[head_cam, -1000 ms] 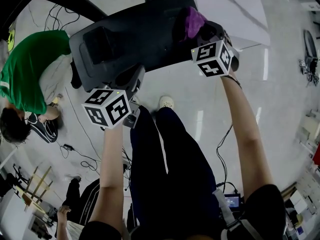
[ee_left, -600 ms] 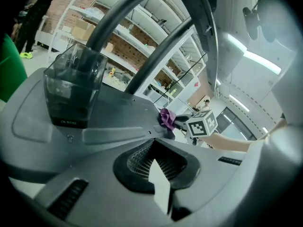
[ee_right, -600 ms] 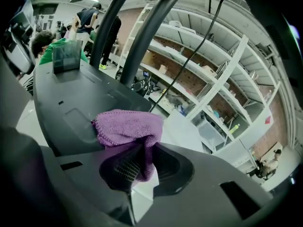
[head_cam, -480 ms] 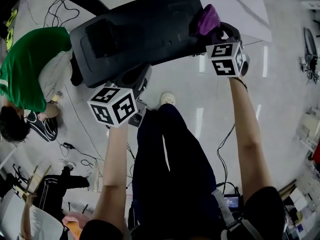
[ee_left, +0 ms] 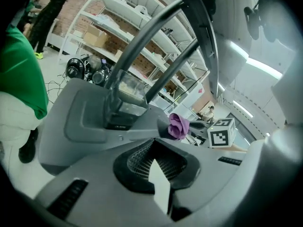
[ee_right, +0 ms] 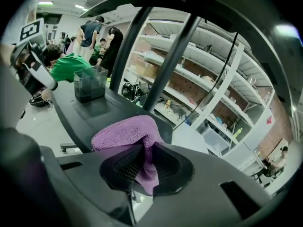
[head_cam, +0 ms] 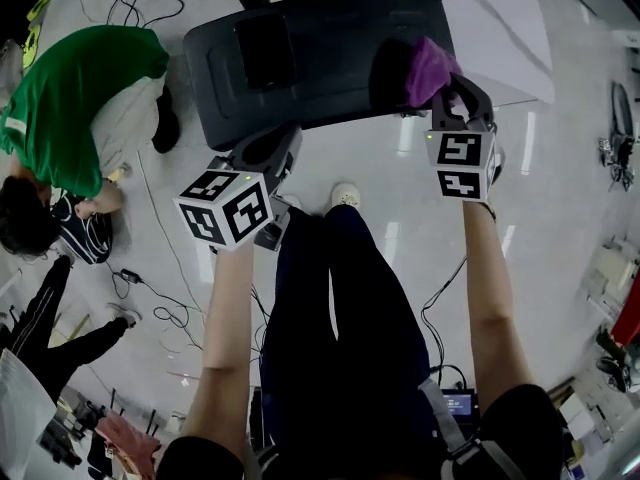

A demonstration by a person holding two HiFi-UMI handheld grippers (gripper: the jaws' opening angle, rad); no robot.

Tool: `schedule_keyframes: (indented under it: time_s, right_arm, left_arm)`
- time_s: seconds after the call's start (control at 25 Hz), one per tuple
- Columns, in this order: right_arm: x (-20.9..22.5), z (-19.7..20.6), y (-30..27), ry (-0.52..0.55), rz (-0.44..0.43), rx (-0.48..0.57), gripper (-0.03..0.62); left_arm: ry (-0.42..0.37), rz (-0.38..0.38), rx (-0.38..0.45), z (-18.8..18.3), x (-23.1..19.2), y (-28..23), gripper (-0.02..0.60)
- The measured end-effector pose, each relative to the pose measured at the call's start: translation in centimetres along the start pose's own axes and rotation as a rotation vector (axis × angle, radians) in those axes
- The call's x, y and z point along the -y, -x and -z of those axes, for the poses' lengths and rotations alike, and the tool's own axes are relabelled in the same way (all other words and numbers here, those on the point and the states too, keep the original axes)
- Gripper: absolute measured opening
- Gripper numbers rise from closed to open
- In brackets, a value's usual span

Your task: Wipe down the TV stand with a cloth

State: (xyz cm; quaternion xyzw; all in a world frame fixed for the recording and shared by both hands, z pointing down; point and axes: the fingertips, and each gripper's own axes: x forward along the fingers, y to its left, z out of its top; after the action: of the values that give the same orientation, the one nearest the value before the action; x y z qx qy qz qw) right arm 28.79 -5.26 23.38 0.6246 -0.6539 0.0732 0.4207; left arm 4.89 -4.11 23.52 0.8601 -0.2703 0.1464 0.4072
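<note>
Pinches the cloth (head_cam: 428,68) (ee_right: 125,131) in the right claw (head_cam: 445,86) (ee_right: 142,169), jaws clenched on a purple fold, at the right end of the stand (head_cam: 320,88), upper centre of the head view. Lays the rest of the cloth bunched over the stand's dark top, mid-frame in the right gripper view. Holds the left claw (head_cam: 264,150) (ee_left: 158,174) clenched on nothing, just off the stand's near edge, left of centre in the head view; cannot tell whether touching. Carries a dark box (head_cam: 262,48) on the stand's top toward the left end, well apart from the cloth. Stands on a glossy pale floor (head_cam: 390,178), one white shoe (head_cam: 345,196) just below the stand. Places a person in green (head_cam: 80,98) crouched at upper left, beside the stand's left end. Shows shelves (ee_right: 203,79) behind the stand in both gripper views.
</note>
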Motion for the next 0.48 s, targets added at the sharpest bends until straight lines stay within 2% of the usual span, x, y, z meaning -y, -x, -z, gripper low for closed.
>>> schedule_keyframes:
  time_s: [0.2,0.48]
  right_arm:
    - [-5.5,-3.1,2.1,-0.001,-0.085,0.057,0.067]
    - [-15.1,-7.4,4.6,0.032,-0.252,0.116,0.067]
  left_arm:
    - [0.019,-0.040,0.034,-0.5,-2.5,3.5,0.006]
    - [0.026,-0.098,0.069,-0.1,-6.0,8.2,0.006]
